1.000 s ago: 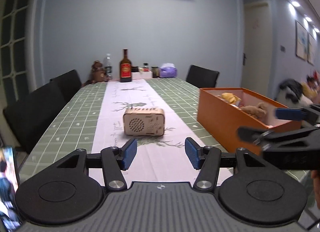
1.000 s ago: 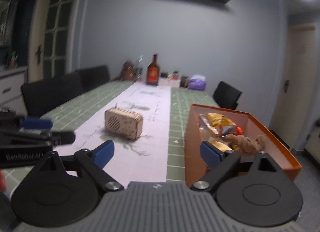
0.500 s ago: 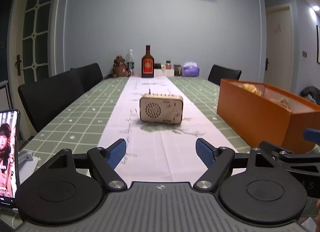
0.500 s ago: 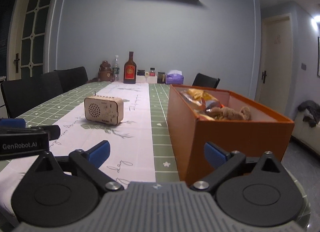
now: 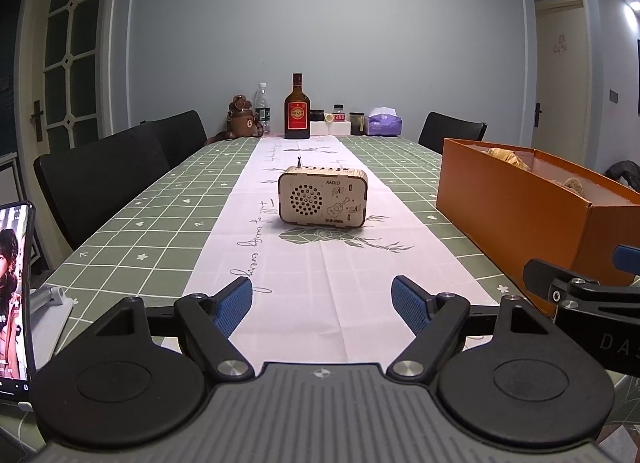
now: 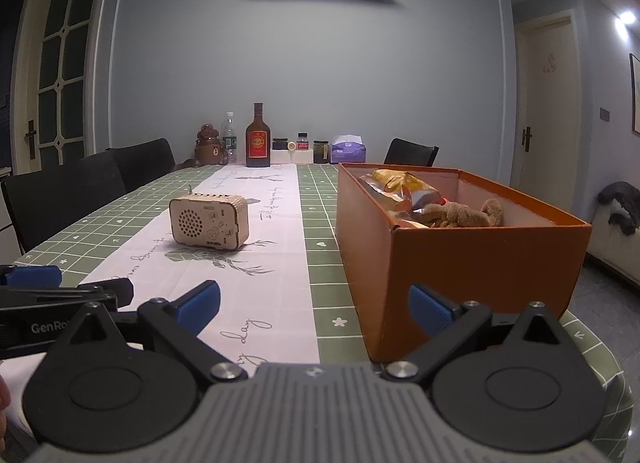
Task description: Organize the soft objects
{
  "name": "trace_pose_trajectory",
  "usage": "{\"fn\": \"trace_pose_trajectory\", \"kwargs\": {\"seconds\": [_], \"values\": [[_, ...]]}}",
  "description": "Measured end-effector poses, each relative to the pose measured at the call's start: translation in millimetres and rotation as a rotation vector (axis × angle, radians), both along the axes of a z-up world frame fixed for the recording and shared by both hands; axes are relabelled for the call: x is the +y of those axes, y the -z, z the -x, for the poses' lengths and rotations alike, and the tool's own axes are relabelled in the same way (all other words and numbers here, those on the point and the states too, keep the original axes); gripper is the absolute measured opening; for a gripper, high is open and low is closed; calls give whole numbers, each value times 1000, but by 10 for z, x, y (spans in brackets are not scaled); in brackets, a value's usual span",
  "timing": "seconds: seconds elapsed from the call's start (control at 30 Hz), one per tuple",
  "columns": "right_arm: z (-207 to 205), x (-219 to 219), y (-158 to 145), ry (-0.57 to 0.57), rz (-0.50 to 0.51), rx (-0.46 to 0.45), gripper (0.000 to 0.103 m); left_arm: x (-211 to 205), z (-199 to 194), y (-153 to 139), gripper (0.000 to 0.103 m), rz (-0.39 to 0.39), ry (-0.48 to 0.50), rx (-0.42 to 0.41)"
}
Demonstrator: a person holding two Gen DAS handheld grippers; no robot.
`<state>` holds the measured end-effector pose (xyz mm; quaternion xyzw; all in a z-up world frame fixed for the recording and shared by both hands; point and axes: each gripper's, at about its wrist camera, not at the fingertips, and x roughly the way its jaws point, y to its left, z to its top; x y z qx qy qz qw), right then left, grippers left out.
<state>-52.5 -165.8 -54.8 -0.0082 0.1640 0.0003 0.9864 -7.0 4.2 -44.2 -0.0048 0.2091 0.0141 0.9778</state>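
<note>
An orange box (image 6: 460, 259) stands on the right side of the table, also seen from the side as the orange box (image 5: 520, 215). Inside it lie a brown plush toy (image 6: 464, 215) and crinkly snack bags (image 6: 400, 187). My left gripper (image 5: 322, 305) is open low over the white table runner, with nothing between its blue pads. My right gripper (image 6: 315, 305) is open too, just in front of the box's near corner and holding nothing. The two grippers hang side by side; one of the right gripper's fingers (image 5: 544, 275) shows at the edge of the left wrist view.
A small wooden radio (image 5: 322, 199) sits mid-runner ahead of both grippers. A phone on a stand (image 5: 14, 291) is at the near left edge. Bottles (image 5: 297, 109), a brown bear figure (image 5: 240, 119), jars and a tissue box (image 5: 384, 123) line the far end. Black chairs (image 5: 104, 175) flank the table.
Both grippers sank toward the table and tipped up to a flatter view. The left gripper's jaws spread wider early on, then stayed wide. Nothing was picked up.
</note>
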Motion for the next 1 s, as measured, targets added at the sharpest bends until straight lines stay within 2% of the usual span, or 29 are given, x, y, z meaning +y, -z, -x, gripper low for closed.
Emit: {"fn": "trace_pose_trajectory", "kwargs": {"seconds": [1.0], "values": [[-2,-20,3,4,-10,-1,99,-37,-44,8,93,-10,7,10]]}}
